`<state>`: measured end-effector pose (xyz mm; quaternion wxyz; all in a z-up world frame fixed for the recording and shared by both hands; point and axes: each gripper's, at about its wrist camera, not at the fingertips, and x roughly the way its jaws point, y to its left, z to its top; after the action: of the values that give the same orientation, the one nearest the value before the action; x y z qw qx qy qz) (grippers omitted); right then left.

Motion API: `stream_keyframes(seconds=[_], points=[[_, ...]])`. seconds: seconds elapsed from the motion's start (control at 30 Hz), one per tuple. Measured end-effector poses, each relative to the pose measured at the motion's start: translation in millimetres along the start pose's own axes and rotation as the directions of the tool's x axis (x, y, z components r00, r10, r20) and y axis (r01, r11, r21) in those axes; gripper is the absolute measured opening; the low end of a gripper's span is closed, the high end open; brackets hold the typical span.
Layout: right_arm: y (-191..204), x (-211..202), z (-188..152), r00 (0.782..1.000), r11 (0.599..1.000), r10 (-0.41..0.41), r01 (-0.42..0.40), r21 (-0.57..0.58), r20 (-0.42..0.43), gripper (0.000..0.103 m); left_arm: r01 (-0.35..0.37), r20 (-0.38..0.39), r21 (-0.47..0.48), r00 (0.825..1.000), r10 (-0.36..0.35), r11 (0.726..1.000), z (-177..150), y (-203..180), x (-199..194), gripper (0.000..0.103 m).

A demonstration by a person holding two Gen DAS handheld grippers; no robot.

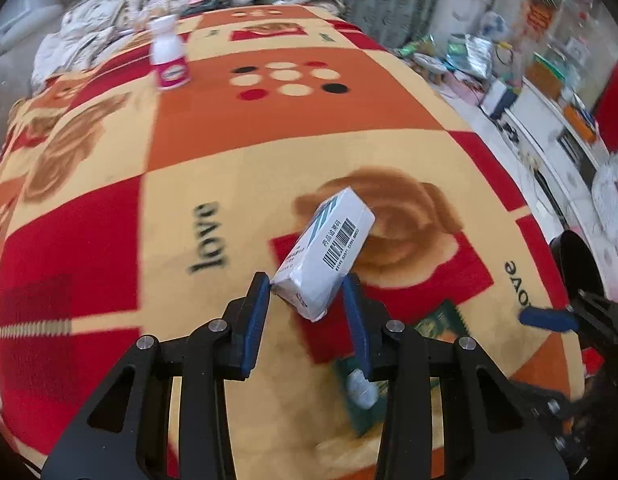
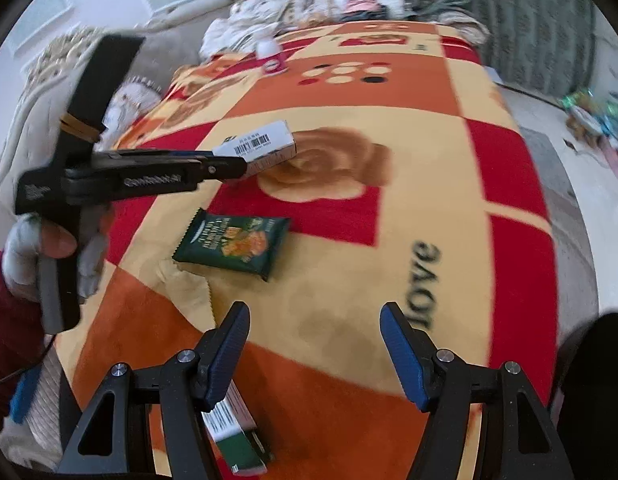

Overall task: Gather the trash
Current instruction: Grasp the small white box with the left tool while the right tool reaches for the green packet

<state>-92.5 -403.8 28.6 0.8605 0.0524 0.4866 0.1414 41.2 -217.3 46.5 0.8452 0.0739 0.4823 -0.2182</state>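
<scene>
My left gripper (image 1: pixel 306 280) is shut on the near end of a white medicine box (image 1: pixel 329 244) with a barcode, and the box tilts up and away from the fingers. From the right wrist view, the left gripper (image 2: pixel 245 162) holds this white box (image 2: pixel 265 142) just over the patterned blanket (image 2: pixel 349 200). My right gripper (image 2: pixel 315 344) is open with nothing between its fingers. A dark green snack packet (image 2: pixel 233 246) lies flat on the blanket ahead of it, to the left. A green and white carton (image 2: pixel 237 440) lies under its left finger. A white bottle with a pink label (image 1: pixel 169 60) stands far back.
Pillows and rumpled bedding (image 1: pixel 109 20) pile up at the blanket's far end. A cluttered floor and a white cabinet (image 1: pixel 549 112) run along the right. A gloved hand (image 2: pixel 25 256) grips the left tool's handle. The green packet (image 1: pixel 437 320) lies below the held box.
</scene>
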Motion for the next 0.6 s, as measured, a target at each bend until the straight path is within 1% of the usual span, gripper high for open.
stream_keyframes(seconds=[0.1, 0.2, 0.4, 0.47, 0.53, 0.57, 0.6], points=[[9, 16, 12, 0.999, 0.999, -0.018, 0.016, -0.051, -0.031, 0.065, -0.009, 0.002, -0.047, 1.0, 0.009, 0.999, -12, 19, -14, 0.035], [12, 31, 28, 0.996, 0.993, -0.072, 0.067, -0.096, -0.047, 0.065, -0.017, -0.006, -0.113, 1.0, 0.016, 0.993, -33, 39, -25, 0.035], [9, 66, 83, 0.992, 0.991, -0.122, 0.12, -0.066, -0.033, 0.065, -0.024, -0.003, -0.211, 1.0, 0.024, 0.977, -68, 63, -38, 0.035], [15, 74, 94, 0.991, 0.99, -0.125, 0.121, -0.069, -0.053, 0.065, -0.018, 0.006, -0.233, 1.0, 0.02, 0.972, -77, 69, -44, 0.035], [20, 63, 95, 0.993, 0.992, -0.108, 0.104, -0.071, -0.042, 0.065, -0.015, 0.009, -0.245, 1.0, 0.018, 0.969, -83, 75, -48, 0.035], [22, 49, 89, 0.996, 0.994, -0.081, 0.079, -0.077, -0.028, 0.065, -0.012, 0.011, -0.25, 1.0, 0.015, 0.968, -85, 77, -49, 0.035], [24, 42, 84, 0.997, 0.994, -0.068, 0.065, -0.088, -0.035, 0.065, -0.008, 0.012, -0.255, 1.0, 0.011, 0.967, -88, 80, -51, 0.035]])
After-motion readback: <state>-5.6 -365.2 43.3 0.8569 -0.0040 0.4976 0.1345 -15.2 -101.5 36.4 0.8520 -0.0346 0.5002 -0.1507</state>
